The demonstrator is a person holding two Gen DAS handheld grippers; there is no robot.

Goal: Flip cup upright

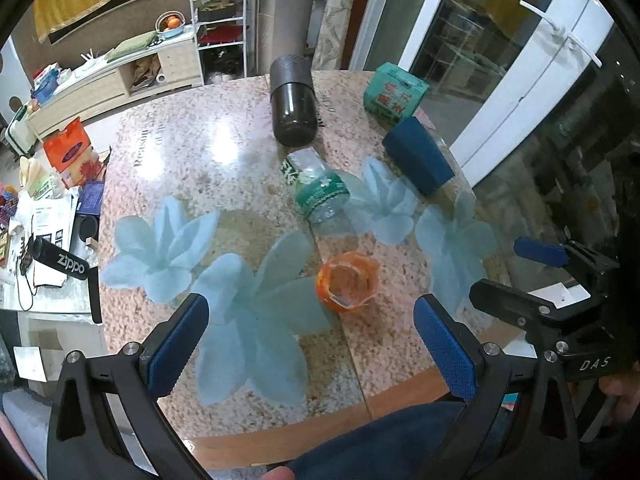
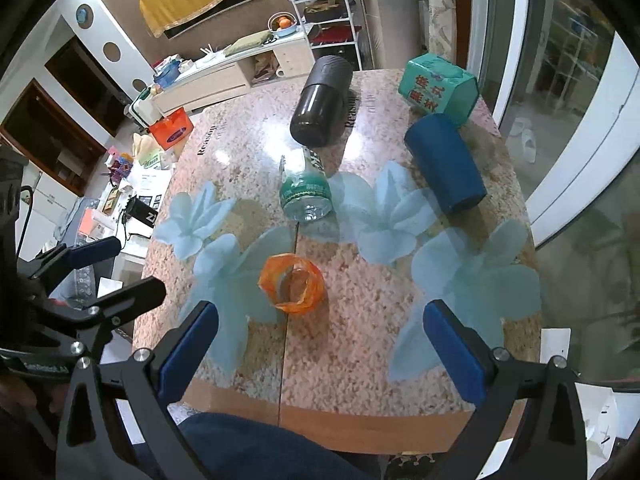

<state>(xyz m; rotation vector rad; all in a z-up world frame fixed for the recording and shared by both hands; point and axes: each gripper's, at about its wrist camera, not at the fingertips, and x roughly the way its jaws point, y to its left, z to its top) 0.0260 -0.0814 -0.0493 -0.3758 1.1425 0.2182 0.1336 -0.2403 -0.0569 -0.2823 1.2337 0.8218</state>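
A small orange translucent cup [image 1: 347,281] stands on the round speckled table [image 1: 180,152] with its open mouth facing up; it also shows in the right wrist view [image 2: 291,283]. My left gripper [image 1: 310,338] is open and empty, held above the near part of the table, just short of the cup. My right gripper [image 2: 320,344] is open and empty, also above the near edge, with the cup ahead and slightly left. The right gripper shows at the right of the left wrist view [image 1: 516,280], and the left gripper at the left of the right wrist view [image 2: 120,268].
A dark cylindrical flask [image 1: 292,100], a plastic water bottle [image 1: 318,190], a blue cylinder [image 1: 418,160] and a green packet [image 1: 394,94] lie on the table beyond the cup. A cluttered side table [image 1: 48,232] stands left. A glass door [image 1: 500,60] is at the right.
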